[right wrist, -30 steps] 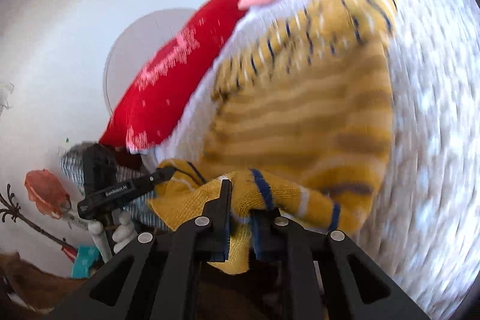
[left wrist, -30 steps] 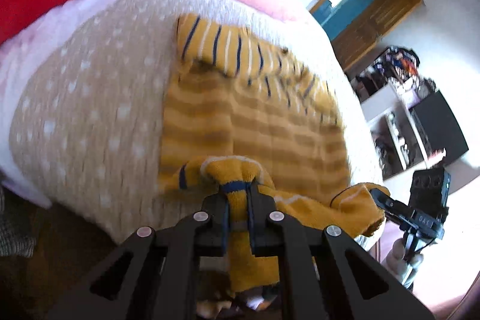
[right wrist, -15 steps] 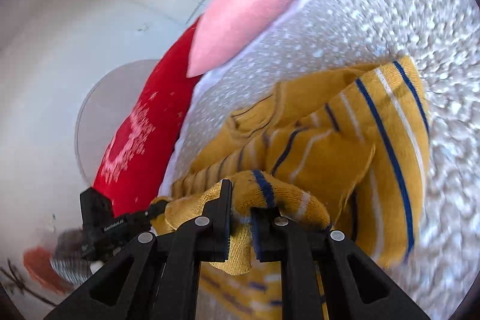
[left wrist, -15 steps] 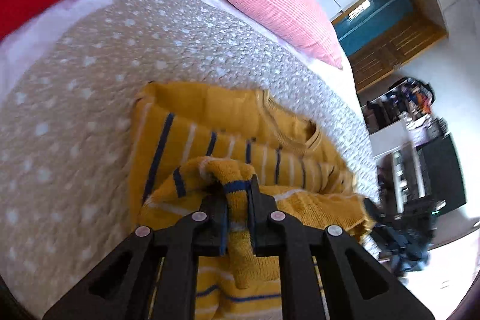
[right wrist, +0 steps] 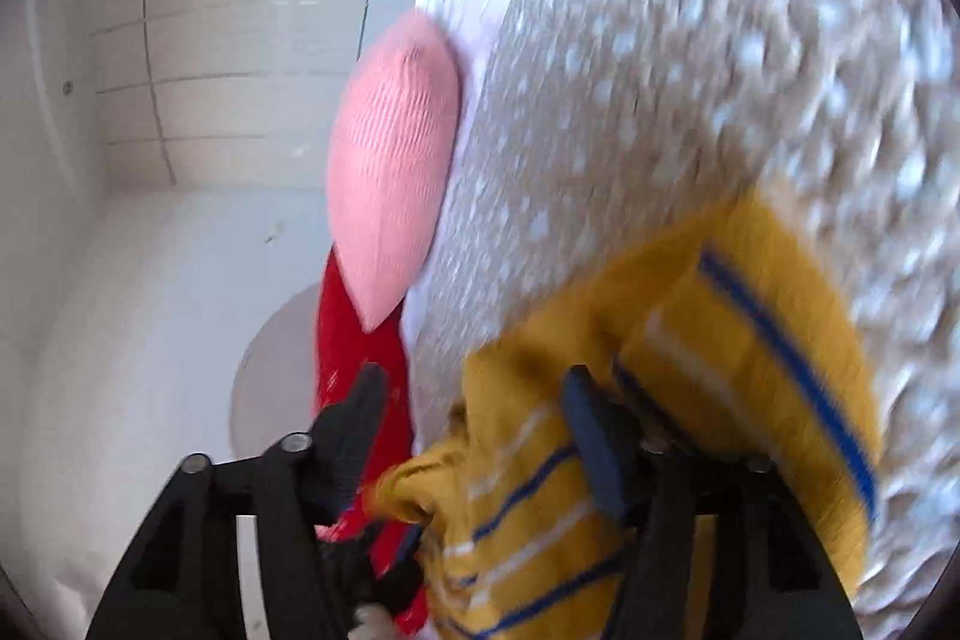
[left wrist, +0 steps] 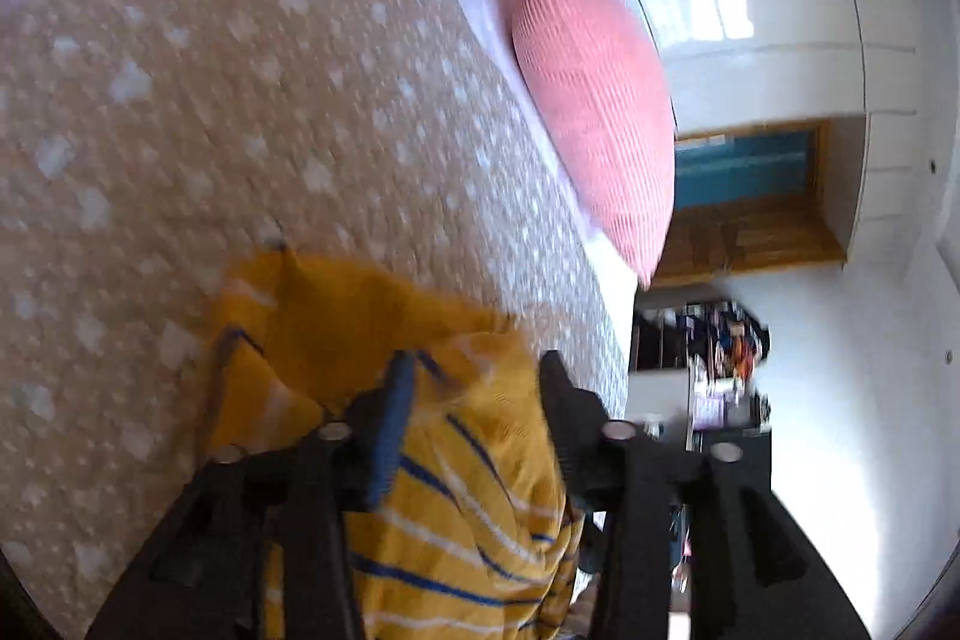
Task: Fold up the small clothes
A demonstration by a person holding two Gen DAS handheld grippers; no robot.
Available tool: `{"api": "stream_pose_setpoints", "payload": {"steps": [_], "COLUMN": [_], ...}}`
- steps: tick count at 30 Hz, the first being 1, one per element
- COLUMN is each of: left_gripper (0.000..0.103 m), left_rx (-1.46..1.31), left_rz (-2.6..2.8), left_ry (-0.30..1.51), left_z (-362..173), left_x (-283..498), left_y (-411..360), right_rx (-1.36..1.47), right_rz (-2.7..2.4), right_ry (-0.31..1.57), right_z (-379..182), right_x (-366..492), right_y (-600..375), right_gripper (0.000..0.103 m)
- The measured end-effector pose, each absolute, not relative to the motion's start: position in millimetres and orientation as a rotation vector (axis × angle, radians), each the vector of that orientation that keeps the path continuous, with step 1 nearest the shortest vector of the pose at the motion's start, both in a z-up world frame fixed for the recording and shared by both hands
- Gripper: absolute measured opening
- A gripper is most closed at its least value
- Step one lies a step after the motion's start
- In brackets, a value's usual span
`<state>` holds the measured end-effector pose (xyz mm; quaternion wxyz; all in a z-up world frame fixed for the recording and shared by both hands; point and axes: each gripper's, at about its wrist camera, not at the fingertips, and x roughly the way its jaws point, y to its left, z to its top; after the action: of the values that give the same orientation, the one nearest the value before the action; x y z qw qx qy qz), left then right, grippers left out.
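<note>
Left gripper [left wrist: 474, 388] spread wide over yellow sweater [left wrist: 456, 508]

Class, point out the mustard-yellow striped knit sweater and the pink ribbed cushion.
mustard-yellow striped knit sweater [left wrist: 384, 322]: left wrist view, plain yellow upper fold.
pink ribbed cushion [right wrist: 390, 160]: right wrist view, middle of its face.

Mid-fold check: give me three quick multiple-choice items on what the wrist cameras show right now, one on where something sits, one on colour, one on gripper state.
1. Where does the pink pillow lie?
A. at the far end of the bed, past the dotted bedspread
B. on top of the sweater
C. on the floor

2. What colour are the dark stripes on the yellow sweater?
A. green
B. blue
C. red

3. How do both grippers stand?
A. shut on a pillow
B. shut on nothing
C. open, with sweater cloth between the fingers

Answers: 1 A, the pillow sits beyond the bedspread's far edge. 2 B, the stripes read blue in both views. 3 C, the left gripper and right gripper show spread fingers.
</note>
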<state>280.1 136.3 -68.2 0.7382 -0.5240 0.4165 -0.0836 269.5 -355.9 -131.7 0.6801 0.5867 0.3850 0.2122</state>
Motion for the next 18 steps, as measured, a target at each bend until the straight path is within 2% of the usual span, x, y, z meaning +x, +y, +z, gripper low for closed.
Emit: {"api": "stream_pose_setpoints", "payload": {"steps": [4, 11, 14, 18], "left_gripper": [0.048, 0.051, 0.056, 0.056], "left_rx": [-1.076, -0.692, -0.521, -0.29], "left_rz": [-0.113, -0.117, -0.109, -0.098], "left_ry": [0.927, 0.976, 0.978, 1.02], "left_z": [-55.3, -24.7, -27.5, -47.7], "left_x": [271.8, 216.4, 186.1, 153.6], "left_y": [149.6, 121.2, 107.9, 83.1], "right_rx": [1.188, 0.586, 0.442, 0.35], "right_rz": [0.452, 0.453, 0.474, 0.463], "right_ry": [0.884, 0.944, 0.955, 0.976], "right_z": [-110.0, -46.8, -39.2, -56.1], "right_x": [268.5, 201.9, 157.3, 118.6], "right_y": [-365.4, -344.7, -336.2, -323.7], "right_gripper": [0.069, 0.069, 0.069, 0.069]}}
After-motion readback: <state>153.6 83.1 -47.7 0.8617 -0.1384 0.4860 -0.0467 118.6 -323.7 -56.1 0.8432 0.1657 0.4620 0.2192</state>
